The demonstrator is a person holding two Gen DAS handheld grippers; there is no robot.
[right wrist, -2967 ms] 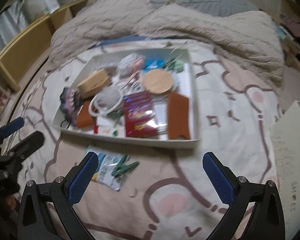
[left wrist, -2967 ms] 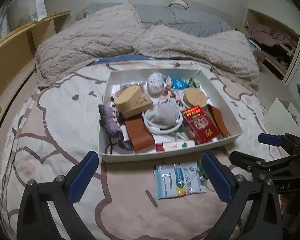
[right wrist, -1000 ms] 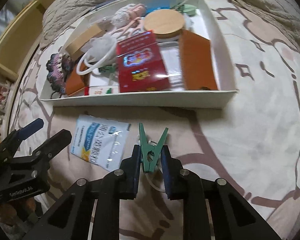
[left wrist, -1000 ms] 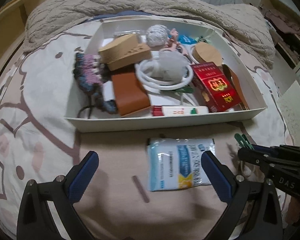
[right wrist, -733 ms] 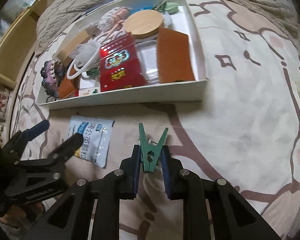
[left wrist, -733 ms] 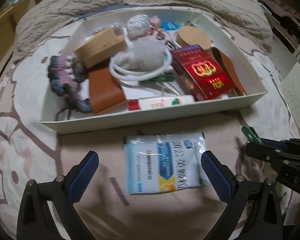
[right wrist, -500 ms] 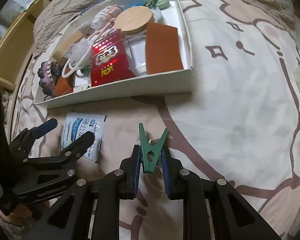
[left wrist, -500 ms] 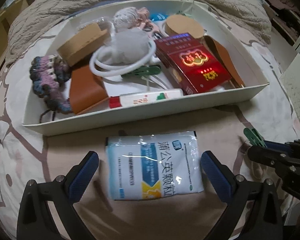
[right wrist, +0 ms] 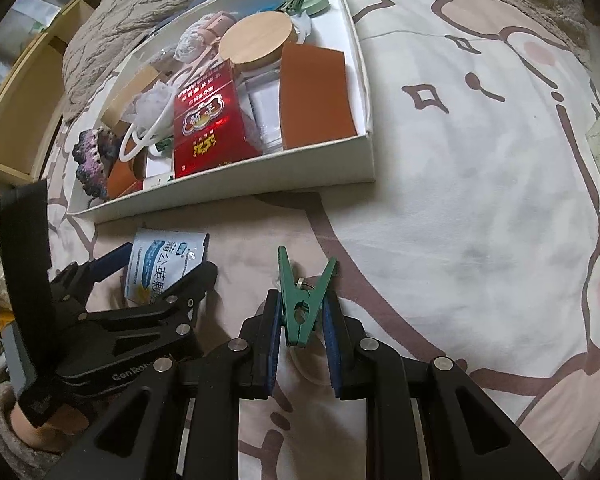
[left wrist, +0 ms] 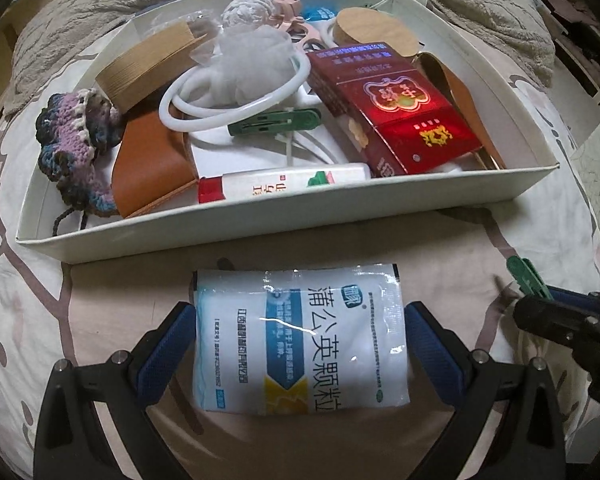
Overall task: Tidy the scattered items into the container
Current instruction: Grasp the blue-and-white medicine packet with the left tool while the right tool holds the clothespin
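Straddling the white-and-blue sachet (left wrist: 300,336), the left gripper (left wrist: 300,344) has its two blue pads (left wrist: 162,354) standing at the packet's left and right edges in the lower centre of the left wrist view. Jaws spread wide; whether the pads actually press the packet edges cannot be told, though they sit right against them. Sachet lies flat on the patterned bedspread (left wrist: 28,320), just below the near wall of the white tray (left wrist: 260,228), not touching it.

Right wrist view: right gripper (right wrist: 302,320), lower centre, jaws pressed together on a green clothespin (right wrist: 302,300). Pin held by its body, the two handle prongs fanning upward in a V above the pads. Same pin shows at the right edge of the left wrist view (left wrist: 526,276), poking from the black fingers there. A pale ring-shaped object hangs below the pin between the fingers; too unclear to identify.

Tray occupies the upper left of the right wrist view (right wrist: 332,168). Contents, left wrist view: red box (left wrist: 396,108) right of centre, second green clothespin (left wrist: 276,122) at centre, white ring (left wrist: 236,100) around a mesh puff, brown leather pouch (left wrist: 148,164), crocheted piece (left wrist: 74,148) draped over the left wall, and a white tube with red cap (left wrist: 284,186) along the near wall.

A person's sleeve cuff (right wrist: 4,432) shows at the lower left of the right wrist view.
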